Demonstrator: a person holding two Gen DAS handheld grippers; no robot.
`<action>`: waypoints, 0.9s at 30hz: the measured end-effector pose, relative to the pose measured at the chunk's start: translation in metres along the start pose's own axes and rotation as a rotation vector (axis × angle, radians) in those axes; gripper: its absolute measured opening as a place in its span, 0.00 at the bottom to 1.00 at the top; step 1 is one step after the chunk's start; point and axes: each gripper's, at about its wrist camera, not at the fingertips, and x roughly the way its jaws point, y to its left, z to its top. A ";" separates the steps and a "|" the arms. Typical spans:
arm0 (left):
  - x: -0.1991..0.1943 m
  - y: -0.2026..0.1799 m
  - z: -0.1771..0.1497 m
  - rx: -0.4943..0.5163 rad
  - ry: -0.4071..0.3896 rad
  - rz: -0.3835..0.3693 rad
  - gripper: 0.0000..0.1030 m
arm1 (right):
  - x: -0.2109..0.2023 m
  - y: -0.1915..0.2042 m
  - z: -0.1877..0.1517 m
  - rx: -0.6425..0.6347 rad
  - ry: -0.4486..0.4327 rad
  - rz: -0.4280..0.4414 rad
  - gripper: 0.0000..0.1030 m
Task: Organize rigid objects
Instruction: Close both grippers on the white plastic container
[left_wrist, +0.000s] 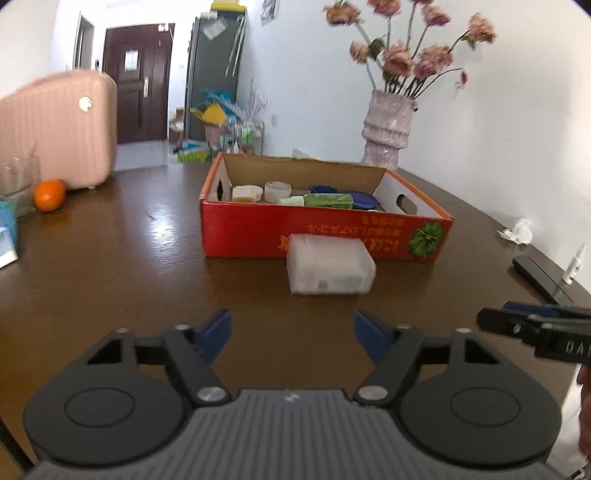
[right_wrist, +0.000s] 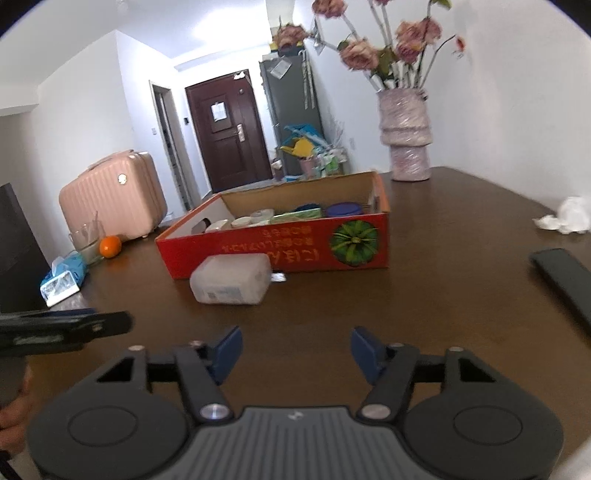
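A red cardboard box (left_wrist: 243, 236) (right_wrist: 236, 251) stands on the brown table and holds several small containers, among them a green packet (left_wrist: 327, 199) and blue lids (right_wrist: 343, 209). A translucent white plastic box (left_wrist: 330, 267) (right_wrist: 231, 279) lies on the table just in front of the red box. My left gripper (left_wrist: 292, 325) hovers short of it, open, with nothing between its blue pads. My right gripper (right_wrist: 296, 339) is open and empty too, to the right of the plastic box. Each gripper shows at the edge of the other's view.
An orange (left_wrist: 49, 195) (right_wrist: 110, 246), a glass container (left_wrist: 18, 181), a tissue pack (right_wrist: 64, 278) and a pink suitcase (left_wrist: 62, 129) sit at the left. A flower vase (left_wrist: 388, 129) stands behind the box. A black remote (right_wrist: 565, 280) and crumpled tissue (right_wrist: 569, 216) lie right.
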 end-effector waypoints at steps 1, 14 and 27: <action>0.011 0.002 0.008 -0.009 0.010 -0.018 0.63 | 0.011 0.000 0.006 0.009 0.008 0.017 0.54; 0.119 0.022 0.062 -0.120 0.126 -0.188 0.26 | 0.132 0.005 0.053 0.151 0.080 0.148 0.25; 0.077 0.024 0.029 -0.298 0.053 -0.288 0.25 | 0.097 0.005 0.038 0.122 0.075 0.185 0.24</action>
